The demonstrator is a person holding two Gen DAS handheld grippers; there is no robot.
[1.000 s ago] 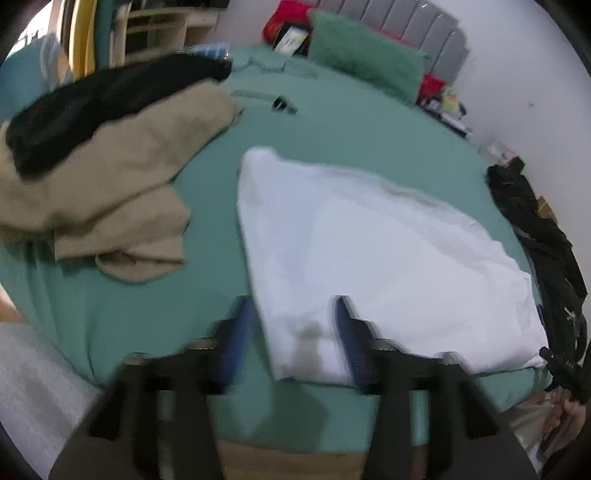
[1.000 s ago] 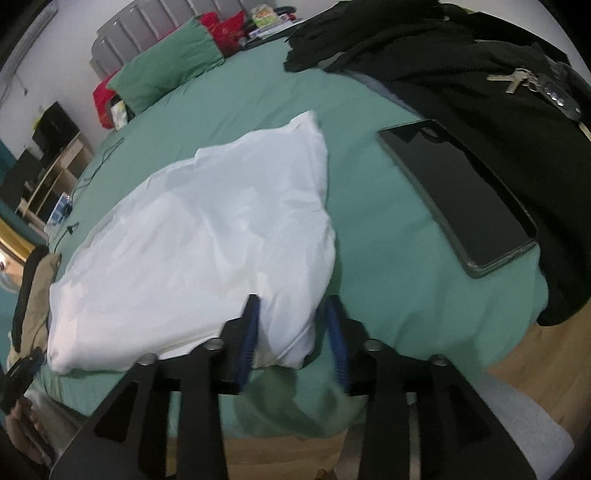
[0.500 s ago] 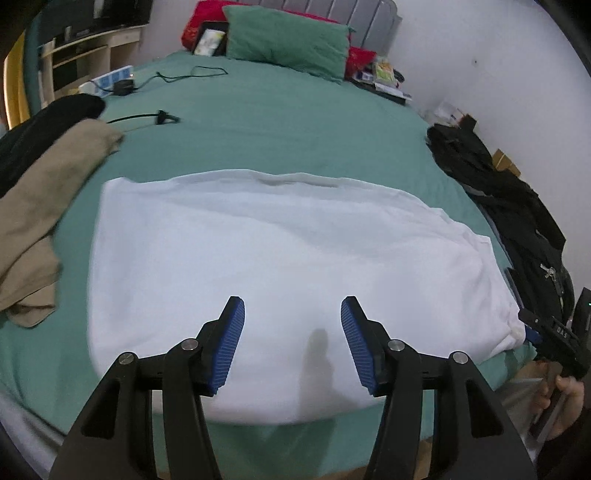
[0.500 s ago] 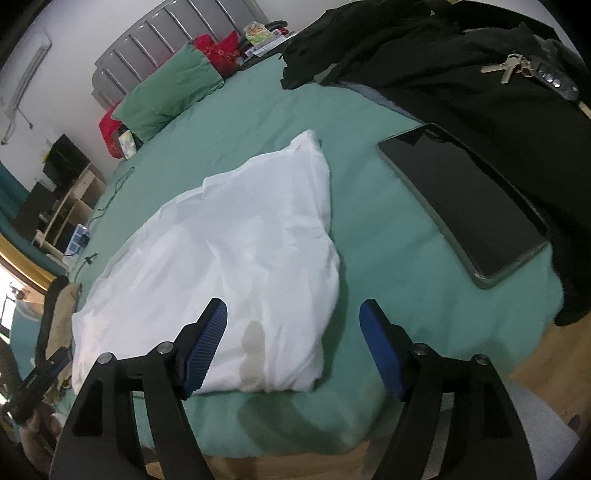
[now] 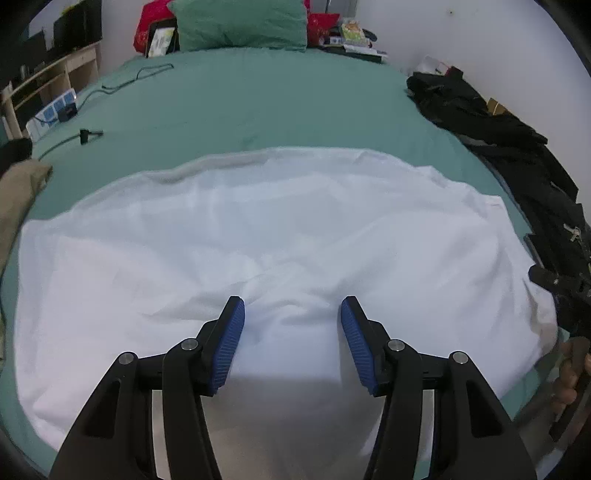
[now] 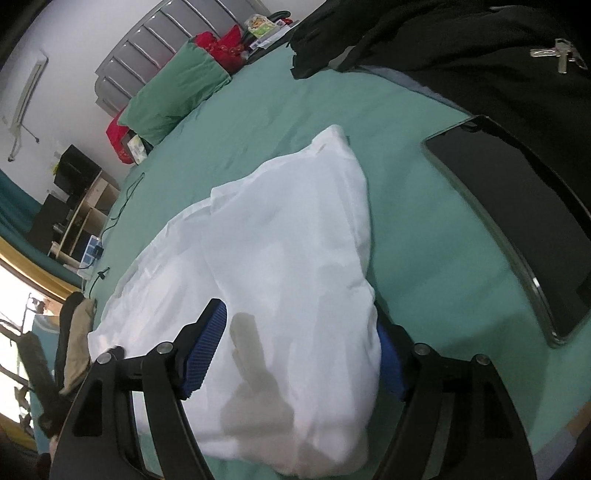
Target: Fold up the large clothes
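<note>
A large white garment (image 5: pixel 280 236) lies spread across the green bed (image 5: pixel 258 103), folded into a long band. My left gripper (image 5: pixel 292 318) is open, its blue pads pressed down on the cloth near the middle of the front edge. A small ridge of cloth bunches between them. In the right wrist view the garment's right end (image 6: pixel 280 266) lies between the blue pads of my open right gripper (image 6: pixel 300 332). The right pad is partly hidden by the cloth.
A black tablet (image 6: pixel 517 218) lies right of the garment, with black clothes (image 6: pixel 461 48) and keys (image 6: pixel 557 55) behind it. Tan clothes (image 5: pixel 14 199) sit at the left. Cables (image 5: pixel 88 134), a green pillow (image 5: pixel 240 22) and shelves (image 5: pixel 48 81) are farther back.
My left gripper swung from the garment's left end to its middle and came down onto the cloth. My right gripper opened wide and now straddles the garment's right end.
</note>
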